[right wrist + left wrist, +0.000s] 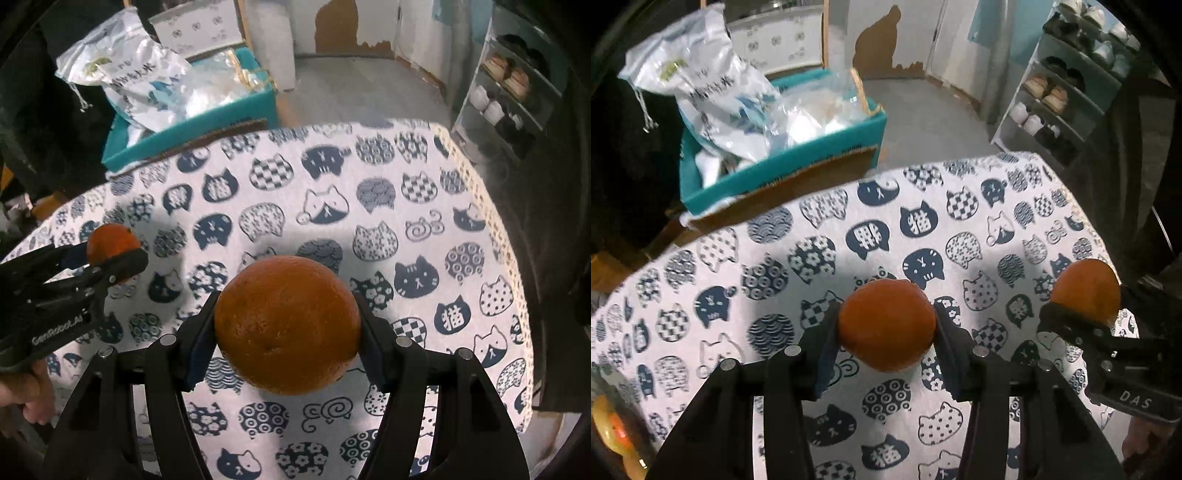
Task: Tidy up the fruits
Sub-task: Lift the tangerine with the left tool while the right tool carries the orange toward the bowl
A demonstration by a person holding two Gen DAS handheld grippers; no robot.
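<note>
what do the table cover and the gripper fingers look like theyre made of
Table cover: woven cloth, matte, printed with navy cat heads; a lacy trim shows along its edge. Left gripper fingers: likely hard black plastic, matte, with metal pins; dark blue pads press the orange.

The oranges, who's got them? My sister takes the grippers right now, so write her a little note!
Left gripper: shut on one orange, held above the cat-print tablecloth.
Right gripper: shut on the other orange, also above the cloth, to the left one's right.
Done: both oranges are picked up.
Left: set them down where the fruit belongs. That spot isn't in view; something yellow-orange shows at the left camera's lower-left edge, too blurred to name.
The teal box of bags sits past the table.
</note>
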